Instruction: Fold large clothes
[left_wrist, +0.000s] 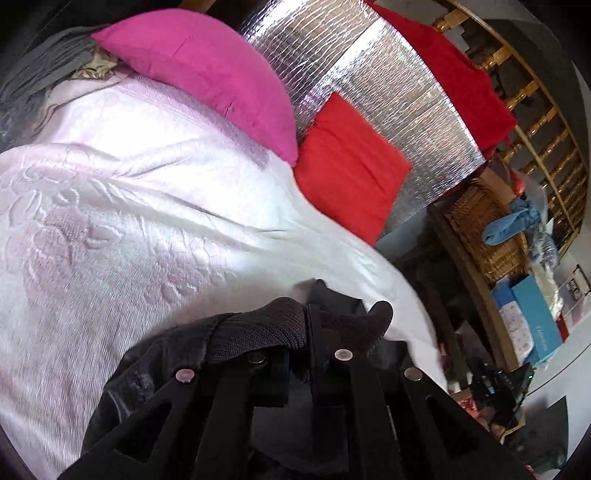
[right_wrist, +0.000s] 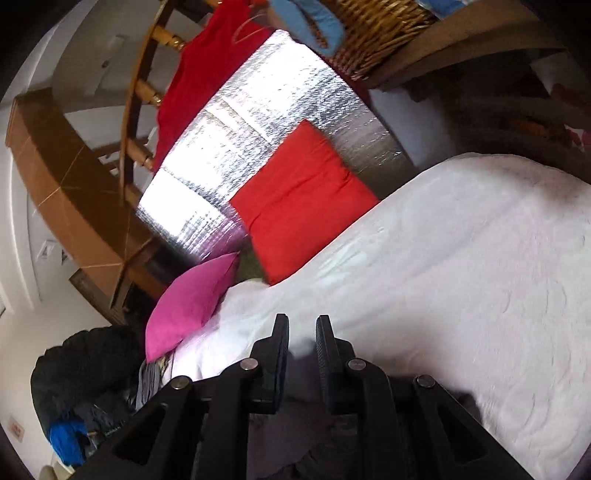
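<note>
over the pale bedspread (left_wrist: 129, 221), left gripper (left_wrist: 314, 332) is clamped on the dark garment's (left_wrist: 258, 328) ribbed edge, pink pillow (left_wrist: 207, 74) and red cushion (left_wrist: 347, 173) beyond. right gripper (right_wrist: 302, 354) jaws nearly closed, grey cloth (right_wrist: 295, 424) below, grip unclear; only its view shows a black clothes pile (right_wrist: 85, 369).

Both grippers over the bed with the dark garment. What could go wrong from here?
1. The left gripper pinches only the ribbed knit edge of the dark garment; that thick fold may slip out.
2. The right gripper shows a gap at its tips, and cloth appears only low between its fingers, so its hold is uncertain.
3. The pink pillow and red cushion sit on the bedspread and could crowd the laid-out garment.
</note>
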